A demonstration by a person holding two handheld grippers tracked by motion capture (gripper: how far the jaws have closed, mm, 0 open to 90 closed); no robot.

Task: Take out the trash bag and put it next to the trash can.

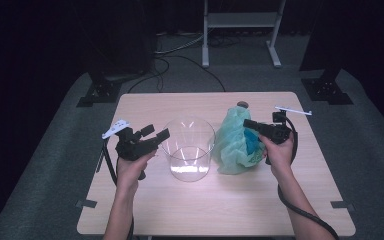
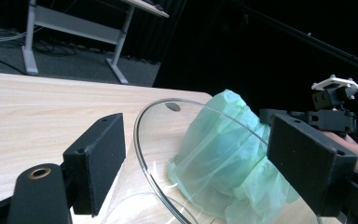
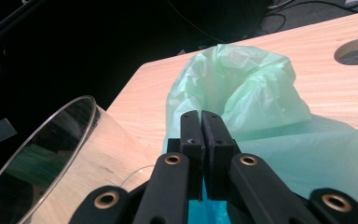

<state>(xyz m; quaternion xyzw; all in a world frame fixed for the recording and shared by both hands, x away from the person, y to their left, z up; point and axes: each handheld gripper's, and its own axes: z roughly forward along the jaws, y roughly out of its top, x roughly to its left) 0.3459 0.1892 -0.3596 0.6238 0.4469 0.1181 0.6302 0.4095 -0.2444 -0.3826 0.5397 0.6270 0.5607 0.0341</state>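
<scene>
A clear round container (image 1: 188, 148) stands open-topped in the middle of the wooden table (image 1: 220, 205). To its right sits a puffed pale green plastic bag (image 1: 232, 145) with something blue inside. My right gripper (image 1: 247, 123) is at the bag's top, jaws pressed together on its film, which stretches taut from them in the right gripper view (image 3: 200, 116). The left gripper (image 1: 156, 134) hovers just left of the container's rim, open with nothing gripped. In the left gripper view (image 2: 209, 154) the container's rim (image 2: 158, 186) and the bag (image 2: 219, 154) lie beyond its jaws.
A round hole (image 1: 242, 104) is cut in the table behind the bag. A white desk frame (image 1: 240, 22) and black stands (image 1: 100, 90) sit on the floor beyond the far edge. Bare tabletop lies in front of the container.
</scene>
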